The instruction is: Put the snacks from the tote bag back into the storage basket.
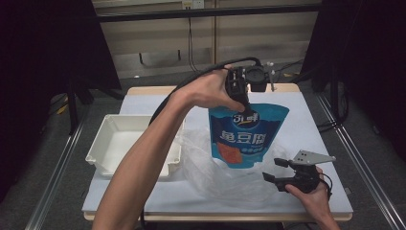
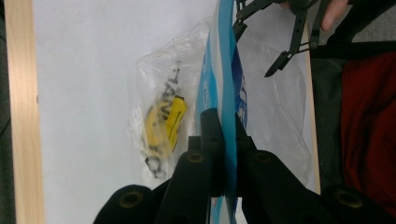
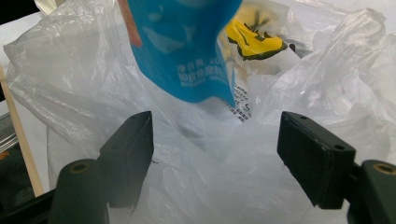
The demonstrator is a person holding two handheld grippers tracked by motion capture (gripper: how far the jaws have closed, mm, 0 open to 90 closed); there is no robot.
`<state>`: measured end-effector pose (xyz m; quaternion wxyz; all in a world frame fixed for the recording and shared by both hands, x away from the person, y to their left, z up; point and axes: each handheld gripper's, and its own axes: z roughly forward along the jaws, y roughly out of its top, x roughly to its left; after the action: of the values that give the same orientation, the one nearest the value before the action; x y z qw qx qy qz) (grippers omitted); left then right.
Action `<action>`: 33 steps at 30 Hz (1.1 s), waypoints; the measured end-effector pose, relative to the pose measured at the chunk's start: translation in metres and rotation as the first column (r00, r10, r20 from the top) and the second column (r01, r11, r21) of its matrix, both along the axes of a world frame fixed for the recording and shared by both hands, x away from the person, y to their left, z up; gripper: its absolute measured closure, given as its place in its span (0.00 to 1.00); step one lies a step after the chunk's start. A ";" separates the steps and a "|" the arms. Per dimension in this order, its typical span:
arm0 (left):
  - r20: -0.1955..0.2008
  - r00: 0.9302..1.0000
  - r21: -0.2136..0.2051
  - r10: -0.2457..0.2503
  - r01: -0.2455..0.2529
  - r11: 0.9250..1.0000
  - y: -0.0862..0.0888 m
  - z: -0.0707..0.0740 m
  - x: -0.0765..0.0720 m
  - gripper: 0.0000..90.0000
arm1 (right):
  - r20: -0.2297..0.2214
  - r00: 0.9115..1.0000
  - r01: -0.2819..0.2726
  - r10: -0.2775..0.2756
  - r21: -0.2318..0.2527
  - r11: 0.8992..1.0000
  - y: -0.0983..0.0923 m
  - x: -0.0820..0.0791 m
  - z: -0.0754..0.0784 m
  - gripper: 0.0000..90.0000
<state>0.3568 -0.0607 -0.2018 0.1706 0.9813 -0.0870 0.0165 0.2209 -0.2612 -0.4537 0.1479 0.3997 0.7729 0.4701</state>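
L gripper (image 1: 247, 106) pinches blue pouch (image 1: 246, 139) over plastic bag (image 1: 210, 167); R gripper (image 1: 276, 170) jaws apart.

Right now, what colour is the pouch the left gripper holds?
Blue pouch with an orange panel, clearest in the high view.

Blue pouch (image 1: 246, 136): glossy printed plastic film, smooth, catches highlights; clear bag (image 1: 225, 179): thin crinkled transparent plastic, shiny along the creases; yellow packet (image 2: 163, 123) inside it looks like glossy wrapper, hard to tell through the film; left gripper (image 1: 245, 106) and right gripper (image 3: 215, 154): matt black plastic jaws, pads slightly rough; tray (image 1: 103, 143): smooth white plastic; table (image 1: 306, 124): matt white top, bare wood edge.
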 end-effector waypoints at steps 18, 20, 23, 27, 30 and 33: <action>0.001 0.999 0.000 0.049 -0.049 0.999 0.037 0.052 0.010 1.00 | 0.007 1.000 0.000 0.000 0.008 1.000 0.000 0.000 0.000 0.28; 0.000 0.998 0.000 0.063 -0.063 0.998 0.044 0.057 0.013 1.00 | 0.007 1.000 -0.001 0.001 0.007 1.000 -0.001 0.000 0.000 0.28; -0.001 0.997 0.003 0.075 -0.075 0.997 0.055 0.062 0.014 1.00 | 0.007 1.000 0.004 -0.004 0.005 1.000 -0.002 0.000 0.000 0.28; 0.031 0.994 0.016 0.102 -0.103 0.995 0.070 0.070 0.017 1.00 | 0.010 1.000 0.004 -0.004 0.007 1.000 -0.001 0.000 0.000 0.28; 0.055 0.991 0.021 0.122 -0.123 0.992 0.081 0.073 0.019 1.00 | 0.011 1.000 0.004 -0.004 0.008 1.000 -0.001 0.000 0.000 0.28; 0.053 0.987 0.014 0.151 -0.152 0.988 0.095 0.070 0.022 1.00 | 0.008 1.000 0.007 -0.007 0.007 1.000 0.000 0.001 0.000 0.28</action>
<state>0.3793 0.0343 -0.1317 0.1579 0.9858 -0.0166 0.0540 0.2220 -0.2617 -0.4539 0.1511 0.4010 0.7692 0.4740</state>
